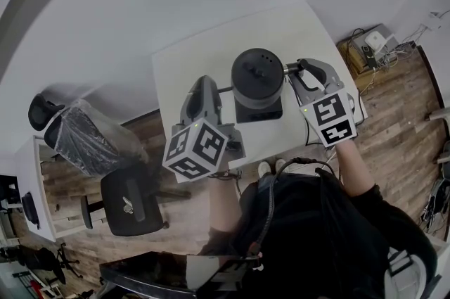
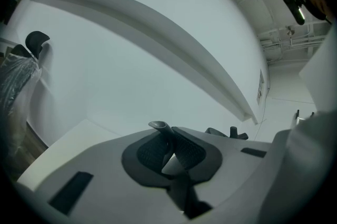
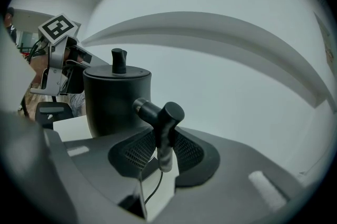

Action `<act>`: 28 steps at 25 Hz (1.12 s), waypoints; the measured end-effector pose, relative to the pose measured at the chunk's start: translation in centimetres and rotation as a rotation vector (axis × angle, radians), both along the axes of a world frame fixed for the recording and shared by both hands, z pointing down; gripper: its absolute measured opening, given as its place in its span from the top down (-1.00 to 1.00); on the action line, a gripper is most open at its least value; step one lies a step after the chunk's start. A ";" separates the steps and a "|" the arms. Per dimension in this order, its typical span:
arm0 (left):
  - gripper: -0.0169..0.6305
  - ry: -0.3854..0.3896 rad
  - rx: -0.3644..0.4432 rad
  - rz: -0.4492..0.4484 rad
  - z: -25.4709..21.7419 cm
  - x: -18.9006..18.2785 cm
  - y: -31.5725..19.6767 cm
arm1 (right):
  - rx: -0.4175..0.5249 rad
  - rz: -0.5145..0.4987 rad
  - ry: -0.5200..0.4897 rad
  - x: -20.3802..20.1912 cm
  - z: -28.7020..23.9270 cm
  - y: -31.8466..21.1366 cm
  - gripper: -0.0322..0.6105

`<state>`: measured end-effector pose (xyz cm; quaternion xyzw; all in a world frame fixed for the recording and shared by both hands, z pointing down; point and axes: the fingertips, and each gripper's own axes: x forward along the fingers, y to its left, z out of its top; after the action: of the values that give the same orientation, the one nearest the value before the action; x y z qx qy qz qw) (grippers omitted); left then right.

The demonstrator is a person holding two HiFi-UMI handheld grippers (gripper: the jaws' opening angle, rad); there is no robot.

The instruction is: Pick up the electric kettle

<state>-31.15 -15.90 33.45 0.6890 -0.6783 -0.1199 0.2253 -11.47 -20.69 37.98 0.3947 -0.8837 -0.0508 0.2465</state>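
Note:
A black electric kettle point(image 1: 258, 76) with a knobbed lid stands over its dark square base point(image 1: 259, 112) on the white table point(image 1: 190, 62). My right gripper point(image 1: 299, 70) is at the kettle's right side, shut on its black T-shaped handle point(image 3: 164, 112); the pads clamp the upright grip, and the kettle body point(image 3: 117, 99) rises just behind. My left gripper point(image 1: 205, 88) is at the kettle's left, jaws nearly together on a thin dark spout point(image 2: 159, 126) whose oval tip sticks out above the pads. The left gripper view shows no kettle body.
A thin cable point(image 3: 152, 186) hangs below the handle. A plain white wall runs behind the table. On the wood floor at the left stand a black office chair point(image 1: 130, 202) and a plastic-covered chair point(image 1: 84, 136); a box of electronics point(image 1: 369, 44) sits at the right.

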 end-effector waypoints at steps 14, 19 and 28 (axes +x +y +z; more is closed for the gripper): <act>0.87 0.005 0.025 0.003 -0.9 0.1 -0.3 | 0.023 0.000 -0.002 0.0 -0.9 -0.4 0.59; 0.87 0.002 0.036 0.004 -1.2 0.1 -0.2 | 0.035 0.004 -0.007 0.0 -1.2 -0.4 0.59; 0.87 0.001 0.041 0.007 -1.4 0.3 -0.6 | 0.040 0.003 -0.007 0.2 -1.3 -0.9 0.59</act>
<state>-30.81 -16.54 32.01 0.6958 -0.6731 -0.1334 0.2120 -11.27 -21.56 36.67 0.4010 -0.8827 -0.0668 0.2358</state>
